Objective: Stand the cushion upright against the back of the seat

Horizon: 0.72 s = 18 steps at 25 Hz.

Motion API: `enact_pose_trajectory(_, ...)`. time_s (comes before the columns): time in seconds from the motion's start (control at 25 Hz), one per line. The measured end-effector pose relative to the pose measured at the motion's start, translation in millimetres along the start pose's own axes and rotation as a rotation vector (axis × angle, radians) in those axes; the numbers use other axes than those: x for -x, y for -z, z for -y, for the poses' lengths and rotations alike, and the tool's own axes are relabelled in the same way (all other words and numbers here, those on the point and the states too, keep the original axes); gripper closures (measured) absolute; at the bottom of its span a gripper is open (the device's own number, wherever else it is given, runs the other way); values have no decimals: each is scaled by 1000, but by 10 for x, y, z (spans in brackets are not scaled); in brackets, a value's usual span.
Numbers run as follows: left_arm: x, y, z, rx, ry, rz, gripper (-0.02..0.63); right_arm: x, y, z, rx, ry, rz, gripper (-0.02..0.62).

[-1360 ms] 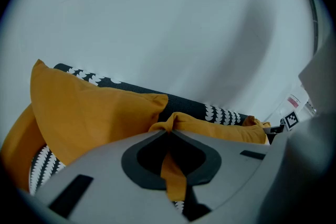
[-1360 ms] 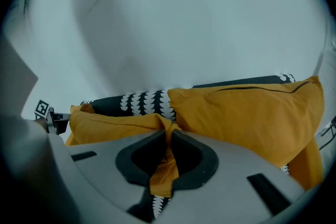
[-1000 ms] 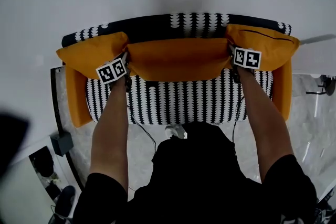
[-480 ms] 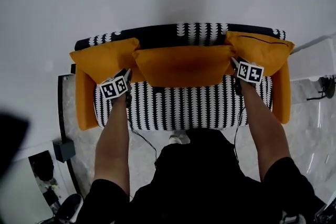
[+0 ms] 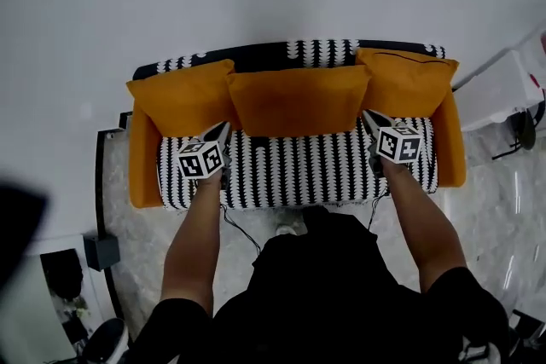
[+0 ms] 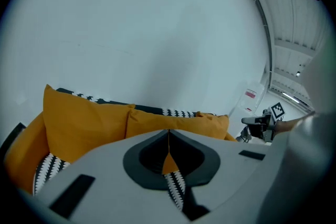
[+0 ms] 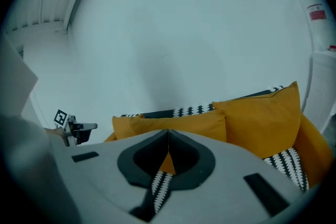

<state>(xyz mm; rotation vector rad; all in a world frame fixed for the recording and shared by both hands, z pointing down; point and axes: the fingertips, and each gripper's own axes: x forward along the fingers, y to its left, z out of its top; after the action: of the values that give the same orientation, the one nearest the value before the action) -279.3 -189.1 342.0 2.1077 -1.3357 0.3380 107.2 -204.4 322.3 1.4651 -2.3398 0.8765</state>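
**Head view.** The jaws of the left gripper (image 5: 223,129) and the right gripper (image 5: 369,117) are pressed together and hold nothing. A second ago both grippers were at the ends of the middle cushion (image 5: 299,99). They are now drawn back over the striped seat (image 5: 294,170), clear of the cushion. The cushion stands upright against the backrest (image 5: 281,54), between the left cushion (image 5: 181,95) and the right cushion (image 5: 404,81).

**Left gripper view.** The jaws have just closed, and the tips of the left gripper (image 6: 169,132) meet with nothing between them. The middle cushion (image 6: 152,121) lies ahead, well apart from the jaws and level with its neighbour (image 6: 79,118).

**Right gripper view.** The jaws have also just closed on nothing, and the tips of the right gripper (image 7: 168,136) are shut. The middle cushion (image 7: 173,122) stays upright without support.

**Assessment.** The cushion appears to be released and in place, so the task looks complete. No correction seems to be required.
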Motion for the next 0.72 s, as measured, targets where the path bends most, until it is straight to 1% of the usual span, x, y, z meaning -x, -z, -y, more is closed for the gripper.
enact_pose_trajectory(0.16,344,57,497,-55,75,21,589,426,83,-594,-8,-130,51,560)
enact_pose_trajectory(0.28,702,103,904,-82,142,54,589,821,217,-1038,-17,-190,81,560)
enact_pose_trajectory(0.36,957,132,1188,-116,182,74,591,1098,332,-1306,-3,-205,93,560)
enact_pose_trajectory(0.44,1177,185,1440,-149,212,82,589,1347,423,-1513,19,-199,106,560)
enact_pose_trajectory(0.6,1506,365,1830,-174,254,85,590,1693,528,-1767,47,-169,132,560)
enact_pose_trajectory(0.68,1645,482,2003,-190,267,74,591,1833,539,-1896,53,-183,146,560)
enact_pose_trajectory(0.72,1712,542,2093,-197,274,66,591,1902,535,-1972,55,-206,154,560)
